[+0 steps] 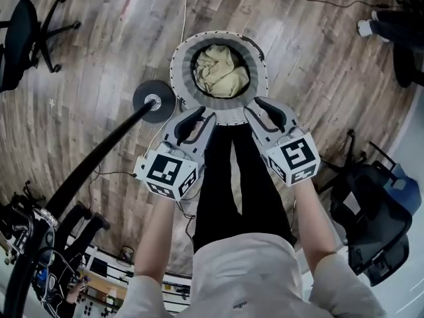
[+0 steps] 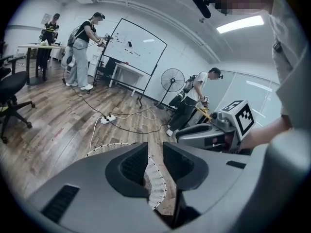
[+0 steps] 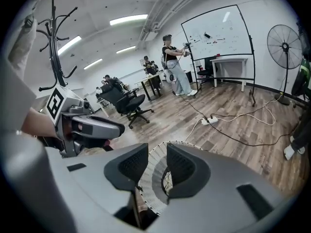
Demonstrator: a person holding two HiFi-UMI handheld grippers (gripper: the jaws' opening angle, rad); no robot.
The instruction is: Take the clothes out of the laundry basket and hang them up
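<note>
Hovering side by side over the near rim of the laundry basket point(image 1: 175, 71), the left gripper point(image 1: 204, 116) and the right gripper point(image 1: 254, 108) both point forward and down at it. Neither touches it as far as the head view shows. Each gripper's jaws stand apart with a clear gap, and nothing is held in either. In the left gripper view the basket's white woven rim shows through that gap, just beyond the fingertips. In the right gripper view the rim and the dark inner wall show between the jaws in the same way.

The basket is round, white outside with a grey inner band, and stands upright on the wooden floor point(image 1: 311, 52) in front of the person's legs. One crumpled piece of clothing point(image 1: 222, 71), pale yellowish beige, lies bunched in its middle, beyond both pairs of jaws and apart from them. The dark coat stand point(image 1: 99, 154) rises just to the left of the basket, its round base beside the rim.
</note>
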